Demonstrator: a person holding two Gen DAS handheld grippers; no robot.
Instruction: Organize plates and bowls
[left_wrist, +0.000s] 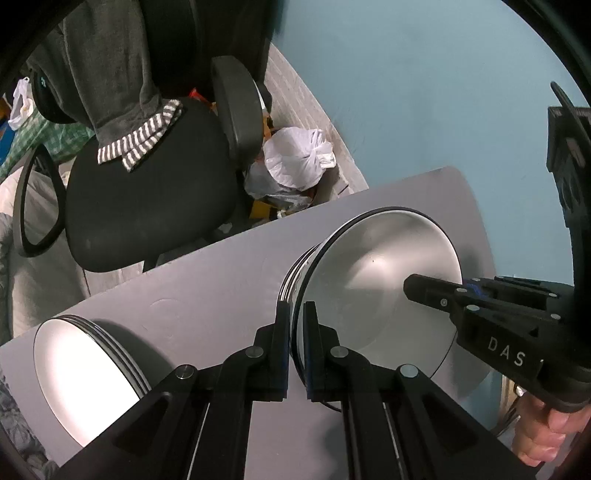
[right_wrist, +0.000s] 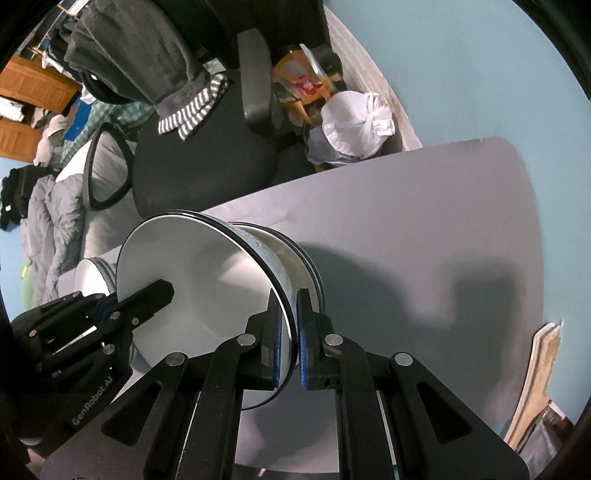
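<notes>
Two black hand-held grippers lift a wide white bowl with a thin black rim (left_wrist: 373, 280) over a pale grey counter (left_wrist: 207, 280), each clamped on an opposite side of the rim. The left gripper (left_wrist: 295, 332) has its blue-padded fingers (left_wrist: 282, 354) closed on the bowl's wall, one inside and one outside; the right gripper (right_wrist: 290, 332) grips the far side the same way. The bowl hangs just above, perhaps nested into, a stack of similar white bowls (right_wrist: 303, 258) on the counter; contact cannot be told. A stack of white black-rimmed plates (left_wrist: 81, 376) sits well apart near the counter's edge. Beyond it stand a black office chair (left_wrist: 147, 206) draped with grey clothing (left_wrist: 110, 66), and a knotted white plastic bag (left_wrist: 295, 155) on the floor.
</notes>
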